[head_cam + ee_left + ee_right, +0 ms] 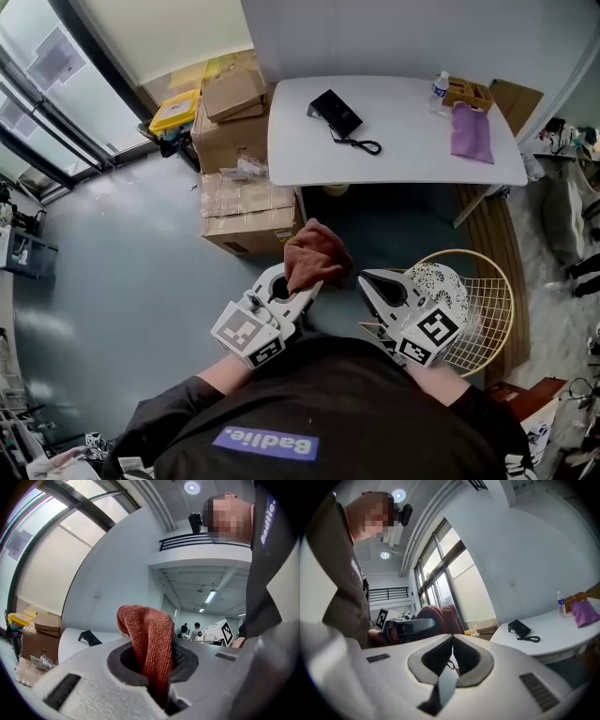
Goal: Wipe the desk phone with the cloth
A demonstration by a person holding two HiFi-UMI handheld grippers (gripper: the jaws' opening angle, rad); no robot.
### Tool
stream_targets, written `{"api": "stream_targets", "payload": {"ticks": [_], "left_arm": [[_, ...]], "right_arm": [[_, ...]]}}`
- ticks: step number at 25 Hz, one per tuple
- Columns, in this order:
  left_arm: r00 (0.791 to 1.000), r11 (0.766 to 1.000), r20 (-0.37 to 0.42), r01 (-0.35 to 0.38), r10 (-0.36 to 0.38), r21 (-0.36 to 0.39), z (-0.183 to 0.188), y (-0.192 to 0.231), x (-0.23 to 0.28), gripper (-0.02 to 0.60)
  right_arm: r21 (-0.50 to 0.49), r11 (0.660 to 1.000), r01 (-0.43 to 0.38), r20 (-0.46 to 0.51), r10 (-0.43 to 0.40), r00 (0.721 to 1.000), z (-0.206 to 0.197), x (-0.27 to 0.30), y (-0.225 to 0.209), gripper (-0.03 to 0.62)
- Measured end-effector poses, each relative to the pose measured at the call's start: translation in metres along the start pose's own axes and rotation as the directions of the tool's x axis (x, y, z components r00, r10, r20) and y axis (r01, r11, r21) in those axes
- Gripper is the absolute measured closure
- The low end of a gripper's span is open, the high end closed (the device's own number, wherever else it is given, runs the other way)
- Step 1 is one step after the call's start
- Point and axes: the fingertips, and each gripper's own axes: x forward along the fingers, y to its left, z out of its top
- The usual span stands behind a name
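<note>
Item: left gripper [302, 294], jaws clamped on a rust-red cloth [317, 253] that stands up out of them in a bunched fold. Item: right gripper [368, 281], jaws pressed together on nothing, held just beside the left one in front of the person's chest. Item: desk phone [336, 112], black, lying on the white table [403, 155] in its left half, nearer the far edge than the near one, its cord [360, 143] curled toward the middle; it is well apart from both grippers, so the step in hand appears to be the approach. Handling note, as a judgement: carry the cloth over the table's near edge, lay a broad fold flat on the phone rather than the bunched tip, and press lightly, since the phone looks free to slide; the empty right gripper could steady its body; keep clear of the cord. Also on the table: water bottle [439, 90] and wooden box [469, 94] at the far right corner, purple cloth [472, 132] just in front of them. Room: cardboard boxes [234, 131] and yellow crate [175, 111] off the table's left end, wire basket [487, 309] on the grey floor [112, 281] at the person's right, tall windows [37, 84] at the left
</note>
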Motion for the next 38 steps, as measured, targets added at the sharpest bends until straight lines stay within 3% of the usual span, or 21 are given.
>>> {"api": "stream_targets", "payload": {"ticks": [6,10,19,23,28,38], "left_arm": [[1.000,1.000,0.014,0.022,-0.022,-0.017,0.000,0.039,0.028,0.528],[0.998,0.998,0.021,0.055,-0.055,-0.018,0.011,0.088,0.057,0.528],[0.989,0.989,-0.009,0.147,-0.147,0.006,0.054,0.215,0.120,0.528],[0.986,0.987,-0.013,0.164,-0.164,-0.001,0.065,0.252,0.147,0.528],[0.990,0.990,-0.018,0.139,-0.139,-0.021,0.064,0.282,0.177,0.528],[0.998,0.999,-0.057,-0.022,0.019,-0.047,0.044,0.315,0.252,0.528]], "right_arm": [[0.006,0.999,0.031,-0.036,-0.031,0.999,-0.001,0.029,-0.034,0.565],[0.011,0.997,0.077,-0.056,-0.076,0.996,0.004,0.066,-0.072,0.565],[0.061,0.986,0.155,-0.009,-0.155,0.988,0.060,0.169,-0.149,0.565],[0.053,0.982,0.182,0.000,-0.182,0.983,0.078,0.199,-0.180,0.565],[0.074,0.981,0.180,-0.016,-0.179,0.984,0.081,0.217,-0.215,0.565],[0.078,0.996,0.031,-0.050,-0.027,0.998,0.093,0.231,-0.300,0.565]]}}
